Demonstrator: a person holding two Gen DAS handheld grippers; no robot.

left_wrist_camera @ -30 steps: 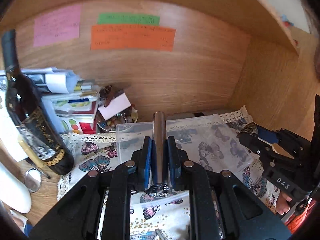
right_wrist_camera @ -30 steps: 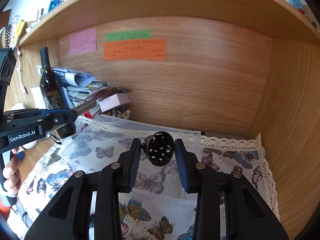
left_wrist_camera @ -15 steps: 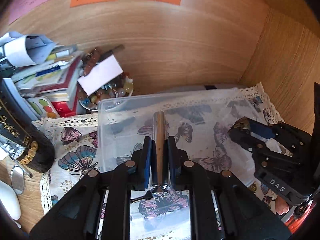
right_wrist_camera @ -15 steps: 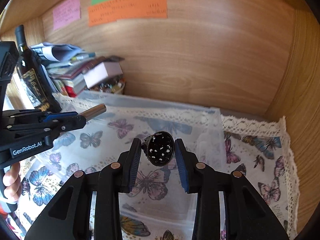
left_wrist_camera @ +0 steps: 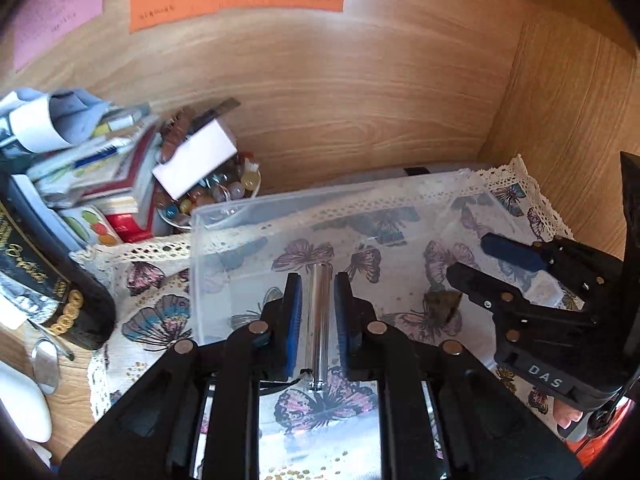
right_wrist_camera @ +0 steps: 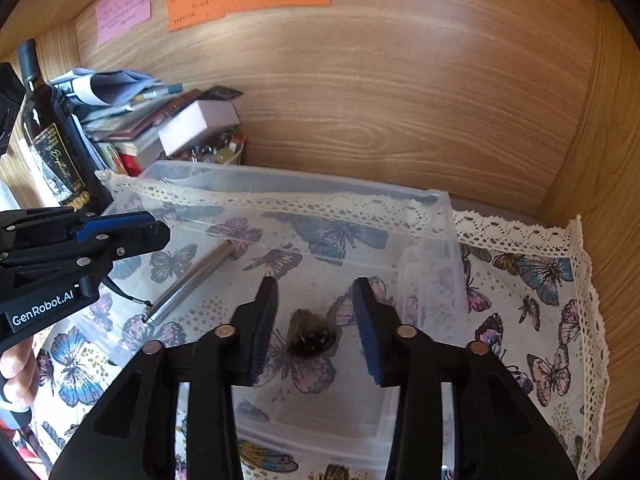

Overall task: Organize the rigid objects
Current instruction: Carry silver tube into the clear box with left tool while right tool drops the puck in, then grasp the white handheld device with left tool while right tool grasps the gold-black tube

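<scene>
A clear plastic bin (left_wrist_camera: 224, 212) (right_wrist_camera: 436, 200) stands on a butterfly cloth. A silver metal cylinder (left_wrist_camera: 318, 320) (right_wrist_camera: 192, 280) lies inside it, loose between the spread fingers of my left gripper (left_wrist_camera: 316, 312), which is open above it. A dark round perforated object (right_wrist_camera: 310, 338) (left_wrist_camera: 440, 308) lies on the bin floor below my right gripper (right_wrist_camera: 316, 320), which is open and empty. The left gripper also shows in the right wrist view (right_wrist_camera: 120, 236), and the right gripper in the left wrist view (left_wrist_camera: 500, 264).
A dark wine bottle (right_wrist_camera: 52, 140) (left_wrist_camera: 48, 288) stands at the left. A pile of books and papers (left_wrist_camera: 92, 160) and a bowl of coloured beads (left_wrist_camera: 212, 196) sit behind the bin. Wooden walls (right_wrist_camera: 400, 100) close the back and right.
Both grippers dropped into the bin and opened. The metal cylinder left the left gripper and the dark round object left the right gripper; both now lie on the bin floor.
</scene>
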